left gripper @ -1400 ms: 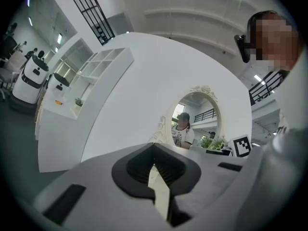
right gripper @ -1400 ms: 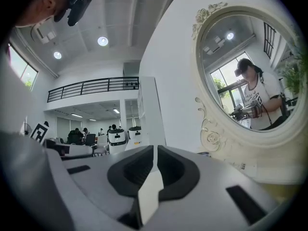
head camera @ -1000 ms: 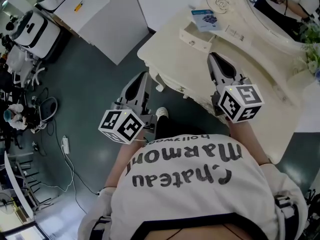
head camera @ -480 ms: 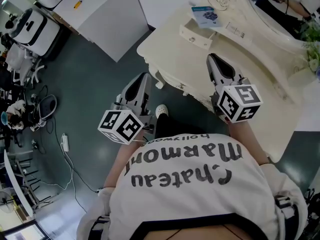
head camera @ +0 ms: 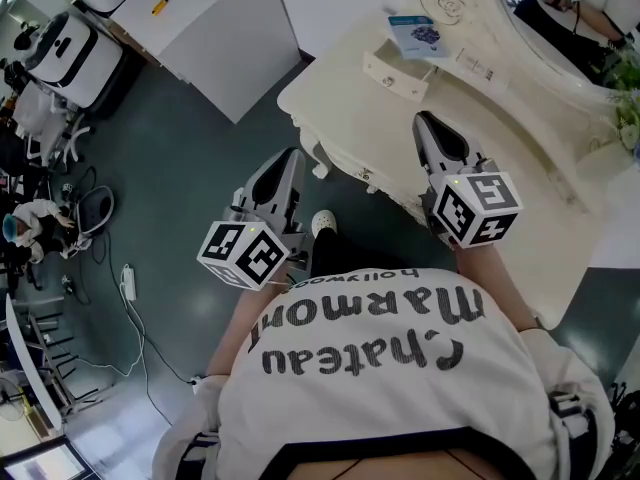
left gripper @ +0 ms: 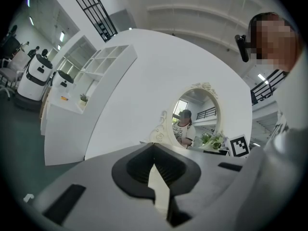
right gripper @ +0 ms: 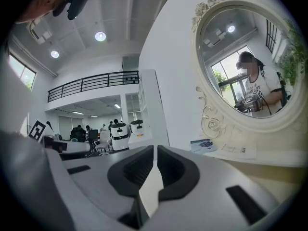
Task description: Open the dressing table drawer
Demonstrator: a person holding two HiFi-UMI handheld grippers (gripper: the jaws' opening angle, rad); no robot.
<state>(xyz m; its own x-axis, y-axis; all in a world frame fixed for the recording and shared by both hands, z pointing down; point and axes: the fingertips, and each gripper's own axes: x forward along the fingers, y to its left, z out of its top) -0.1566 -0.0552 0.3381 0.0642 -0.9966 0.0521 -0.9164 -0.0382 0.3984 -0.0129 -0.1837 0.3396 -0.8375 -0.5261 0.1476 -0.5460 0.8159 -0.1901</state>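
Approaching the dressing table [head camera: 330,88], we are holding the left gripper [head camera: 285,160] and right gripper [head camera: 430,123] level, jaws together on nothing. Its drawer [head camera: 345,168] is apparently sitting closed beneath the tabletop edge; next we are likely parting jaws around its knob [head camera: 368,176].

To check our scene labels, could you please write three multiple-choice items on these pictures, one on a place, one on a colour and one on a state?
1. Where does the booklet lie?
A. On the floor
B. On the dressing table, near the mirror
C. On the white cabinet

2. What colour is the dressing table?
A. Black
B. Red
C. Cream

3. How is the right tool?
A. Shut, with nothing between its jaws
B. Wide open
C. Gripping the booklet

Answers:
1. B, the booklet rests on the tabletop below the mirror.
2. C, the whole table is cream.
3. A, the right gripper view shows its jaws together and empty.
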